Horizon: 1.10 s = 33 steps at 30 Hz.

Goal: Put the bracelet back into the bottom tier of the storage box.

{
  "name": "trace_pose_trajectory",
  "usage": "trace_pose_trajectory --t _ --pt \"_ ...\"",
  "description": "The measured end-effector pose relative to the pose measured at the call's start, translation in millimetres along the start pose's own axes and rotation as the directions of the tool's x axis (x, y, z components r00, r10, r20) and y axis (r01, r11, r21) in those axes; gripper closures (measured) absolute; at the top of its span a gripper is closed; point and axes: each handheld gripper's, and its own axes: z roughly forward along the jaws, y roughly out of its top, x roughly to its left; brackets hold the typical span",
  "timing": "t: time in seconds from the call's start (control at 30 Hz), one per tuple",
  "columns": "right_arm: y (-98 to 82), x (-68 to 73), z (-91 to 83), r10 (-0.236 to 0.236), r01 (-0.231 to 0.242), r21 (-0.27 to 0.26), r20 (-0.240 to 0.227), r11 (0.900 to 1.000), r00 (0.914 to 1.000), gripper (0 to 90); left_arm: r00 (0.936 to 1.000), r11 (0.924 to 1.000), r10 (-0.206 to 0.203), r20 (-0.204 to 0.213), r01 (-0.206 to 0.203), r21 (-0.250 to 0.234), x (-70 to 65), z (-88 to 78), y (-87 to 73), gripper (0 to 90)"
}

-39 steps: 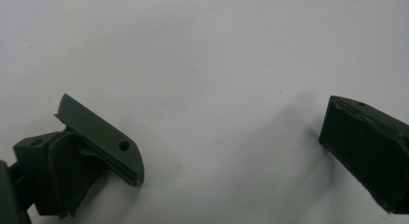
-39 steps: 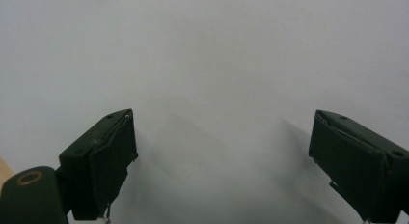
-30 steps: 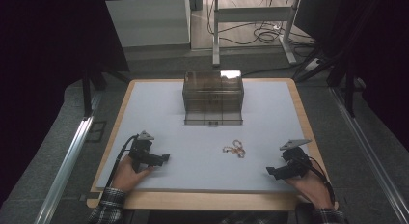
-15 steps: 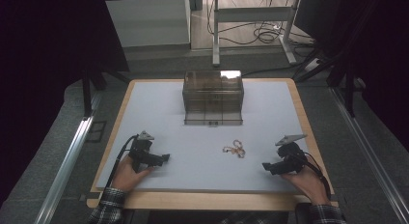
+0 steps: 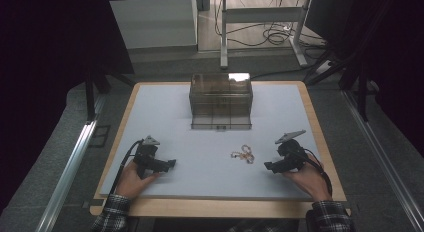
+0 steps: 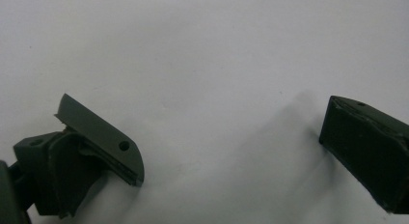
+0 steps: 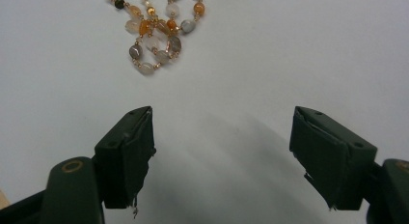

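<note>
Work surface: a pale grey-white mat [image 5: 210, 142] laid over a light wooden tabletop [image 5: 320, 137], whose bare edge shows as a border on all sides. A smoky translucent plastic box with compartments [image 5: 220, 100] stands at the far middle of the mat. Beyond the table, grey floor [image 5: 165, 57], white metal desk legs [image 5: 223, 37] and loose black cables [image 5: 272, 34]; the room is dark to either side. A beaded bracelet of amber, white and grey stones [image 5: 243, 154] lies coiled on the mat, in front of the box and just ahead of the right gripper [image 7: 222, 137]. Its jaws have just been closing, are still well apart, nothing between them. Left gripper [image 6: 231, 137] rests on the mat near the left front, jaws wide, empty.
</note>
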Motion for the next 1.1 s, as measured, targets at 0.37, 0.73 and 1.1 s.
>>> trace_pose_trajectory --t 0.37,0.73,1.1 --pt "21.2 3.2 10.5 -0.043 0.044 0.047 -0.019 0.998 0.9989 28.4 1.0000 1.0000 0.000 0.000 0.000 0.000 0.0 0.0 0.0 0.0" --pt "47.2 15.3 24.5 -0.111 0.116 0.117 -0.046 0.986 0.9927 31.0 1.0000 1.0000 0.000 0.000 0.000 -0.001 0.0 0.0 0.0 0.0" --pt "70.9 24.4 39.1 -0.149 0.160 0.167 -0.076 0.973 0.9859 30.6 1.0000 1.0000 -0.001 0.000 0.001 -0.002 0.0 0.2 -0.1 0.0"
